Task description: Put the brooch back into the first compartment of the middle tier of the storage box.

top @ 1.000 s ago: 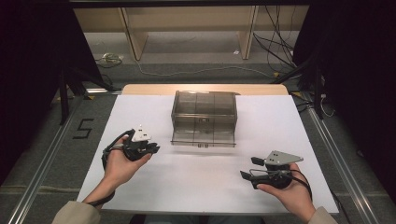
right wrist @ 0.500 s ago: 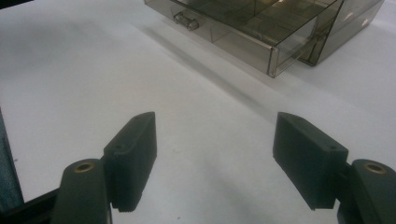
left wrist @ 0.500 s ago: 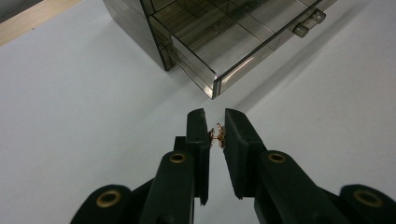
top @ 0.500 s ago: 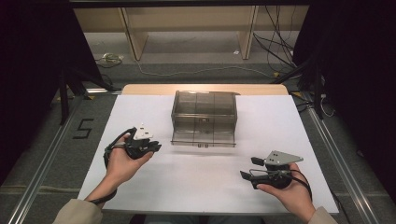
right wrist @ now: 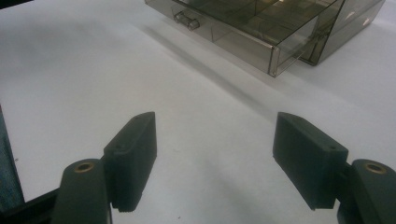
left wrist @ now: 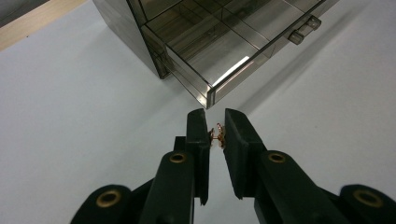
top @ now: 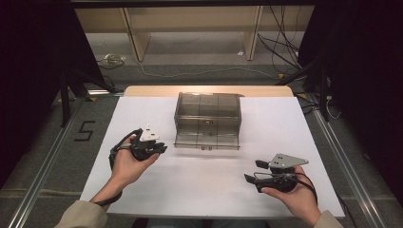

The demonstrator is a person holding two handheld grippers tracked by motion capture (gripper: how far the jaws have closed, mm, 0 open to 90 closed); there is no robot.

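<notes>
A smoky see-through plastic box [top: 208,110] stands mid-table with its bottom drawer [top: 207,141] pulled out; in the left gripper view the drawer [left wrist: 219,51] looks bare inside. Left of the drawer's front corner, my left gripper [top: 160,148] is held in a hand. In its own view the left gripper [left wrist: 217,133] is shut on a tiny copper-coloured metal piece [left wrist: 218,134], just short of the drawer's corner. At the front right my right gripper [top: 252,171] points left, and in its own view the right gripper [right wrist: 215,140] is open over bare white table, holding nothing.
The white table top [top: 142,114] has a wooden strip [top: 142,90] along its far edge. Floor cables [top: 190,71] and shelf legs lie beyond it. A metal rail [top: 43,175] runs along the left side, and dark curtains hang on both sides.
My left gripper has edged slightly right, toward the drawer, still shut on the small piece. The right gripper has stayed where it was.
</notes>
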